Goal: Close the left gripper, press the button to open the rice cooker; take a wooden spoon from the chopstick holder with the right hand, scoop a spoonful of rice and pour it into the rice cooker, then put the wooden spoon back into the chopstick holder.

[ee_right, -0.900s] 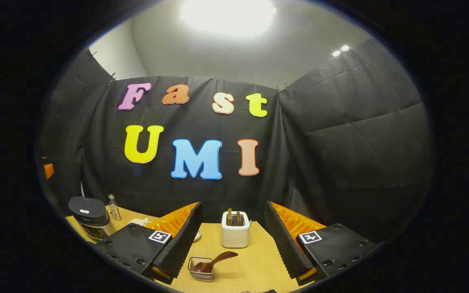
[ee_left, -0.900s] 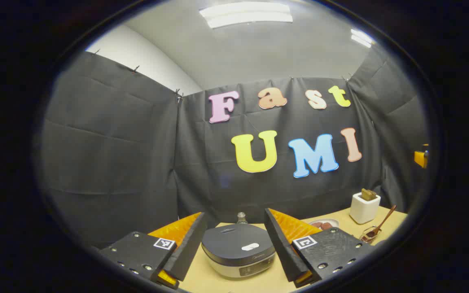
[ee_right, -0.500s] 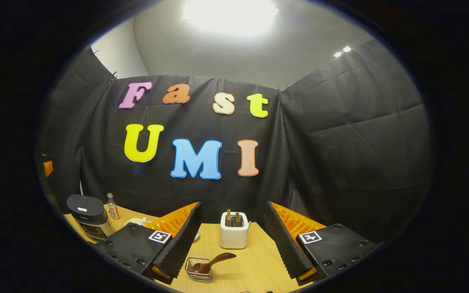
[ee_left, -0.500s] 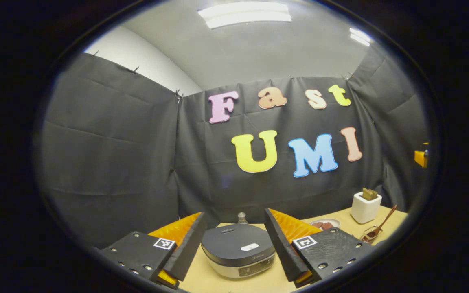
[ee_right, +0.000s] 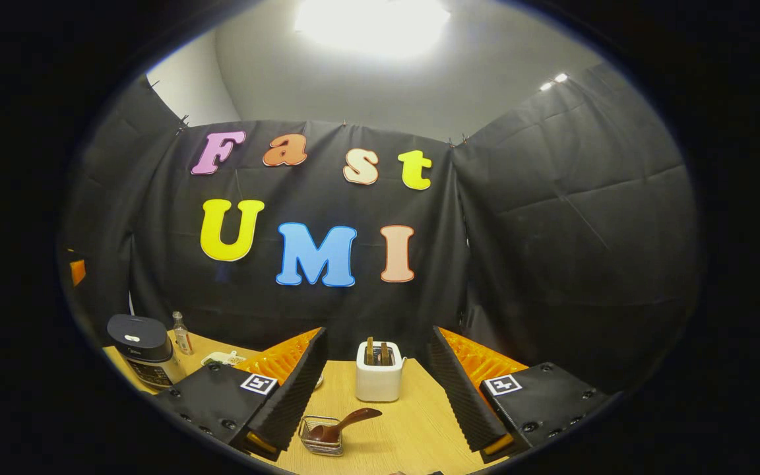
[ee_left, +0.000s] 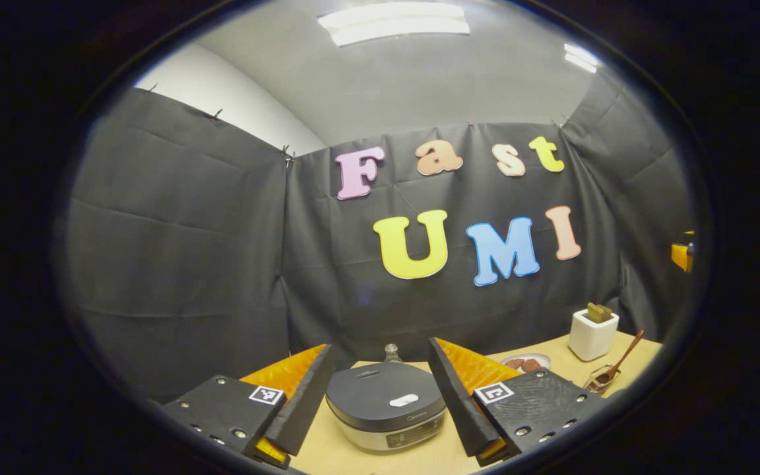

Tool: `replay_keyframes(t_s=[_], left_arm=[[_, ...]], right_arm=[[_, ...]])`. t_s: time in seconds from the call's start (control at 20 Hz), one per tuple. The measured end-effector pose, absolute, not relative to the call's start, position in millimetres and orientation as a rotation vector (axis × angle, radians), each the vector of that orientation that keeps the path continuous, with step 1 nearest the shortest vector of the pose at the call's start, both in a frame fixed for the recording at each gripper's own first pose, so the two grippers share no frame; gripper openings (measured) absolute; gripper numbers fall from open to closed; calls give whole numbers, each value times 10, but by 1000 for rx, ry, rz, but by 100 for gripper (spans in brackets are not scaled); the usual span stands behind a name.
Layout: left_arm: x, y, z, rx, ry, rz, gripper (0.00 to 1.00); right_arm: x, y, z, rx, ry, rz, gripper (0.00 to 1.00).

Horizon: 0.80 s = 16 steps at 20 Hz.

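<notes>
L gripper (ee_left: 380, 396) is wide open, nothing between the fingers — cooker (ee_left: 385, 404) sits on the table (ee_left: 334, 455) straight ahead, lid down, pale button (ee_left: 404, 400) on top toward the front. R gripper (ee_right: 377, 389) also spread wide, empty; the spoon (ee_right: 340, 427) lies just ahead and low, bowl down in a small wire holder (ee_right: 319, 437), handle sticking up and out to the right. White toaster (ee_right: 379, 372) stands behind it; cooker shows far left in the right gripper view, small bottle (ee_right: 183, 334) beside it.

Handling, my read: the button likely wants a firm push w/ closed fingertips, so L must shut first; the cooker looks heavy enough not to slide. Spoon is stiff, light, smooth wood — prob. slippery in a loose pinch. Best hold is mid-handle, above the holder rim, so the bowl stays level when loaded. The holder looks light — could tip or drag if the spoon snags on the way out. Rice itself can't be made out.
</notes>
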<state>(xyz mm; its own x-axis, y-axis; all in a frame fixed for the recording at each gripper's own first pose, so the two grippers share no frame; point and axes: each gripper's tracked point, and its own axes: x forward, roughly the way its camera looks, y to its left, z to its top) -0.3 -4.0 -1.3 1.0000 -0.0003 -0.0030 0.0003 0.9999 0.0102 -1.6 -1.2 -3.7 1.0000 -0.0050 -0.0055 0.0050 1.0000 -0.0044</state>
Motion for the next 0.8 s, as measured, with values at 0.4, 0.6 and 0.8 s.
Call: replay_keyframes(t_s=[0.4, 0.6, 0.8], left_arm=[[-3, -22, -2, 3, -3, 2, 89], [-7, -34, 25, 8, -10, 1, 89], [-29, -97, 110, -3, -17, -1, 89]], right_arm=[[-21, -35, -63, -12, 3, -5, 98], [-30, -64, -97, -10, 7, 5, 98], [-6, -135, -148, -30, 9, 25, 98]])
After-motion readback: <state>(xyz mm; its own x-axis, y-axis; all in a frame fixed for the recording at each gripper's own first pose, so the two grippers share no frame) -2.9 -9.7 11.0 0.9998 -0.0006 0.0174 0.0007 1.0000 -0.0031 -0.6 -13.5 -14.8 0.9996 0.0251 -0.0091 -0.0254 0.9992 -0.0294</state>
